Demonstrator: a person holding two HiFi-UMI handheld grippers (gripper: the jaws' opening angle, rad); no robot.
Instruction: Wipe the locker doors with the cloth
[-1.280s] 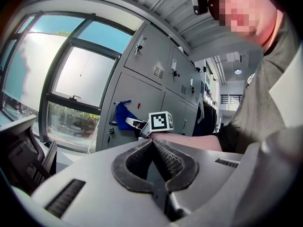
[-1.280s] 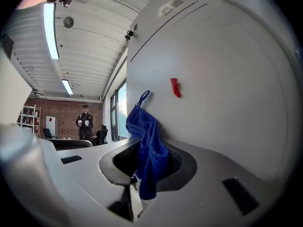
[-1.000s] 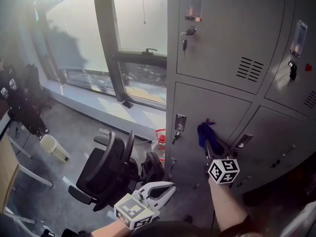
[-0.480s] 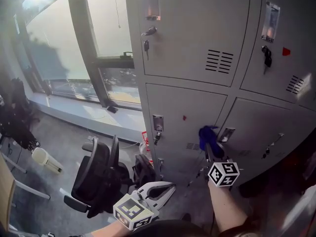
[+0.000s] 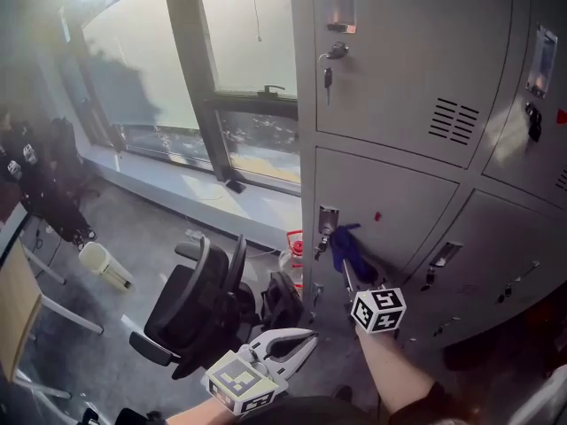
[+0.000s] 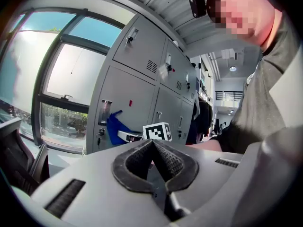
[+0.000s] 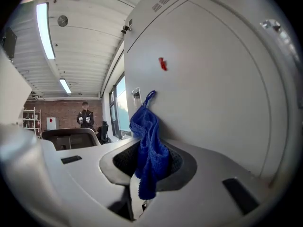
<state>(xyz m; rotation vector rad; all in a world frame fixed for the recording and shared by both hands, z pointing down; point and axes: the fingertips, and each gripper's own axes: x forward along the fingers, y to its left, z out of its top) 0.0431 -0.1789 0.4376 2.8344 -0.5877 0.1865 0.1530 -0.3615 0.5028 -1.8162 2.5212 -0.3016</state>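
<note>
"Blue knitted cloth (image 5: pixel 347 246): where does it stand?"

"Pinched in the right gripper (image 7: pixel 149 167), jaws closed on a narrow fold. Most of the cloth hangs loose above them. In the head view it lies against the grey metal lower locker door (image 5: pixel 399 202), centre of the frame, just right of the door's silver lock (image 5: pixel 325 220) and below-left of a small red mark (image 5: pixel 377 216)."

"And the left gripper (image 5: pixel 301 339)?"

"Lower centre of the frame, jaws closed on nothing, well apart from the lockers."

"Risks?"

"In my judgement, two. The loose end could snag on the lock or the key hanging under it if the stroke carries further left. The narrow grip could also let the cloth drag out under pressure."

"Change from half a second ago?"

"The cloth was then right of the red mark, near the door's right edge. It has swept left across the door."
</note>
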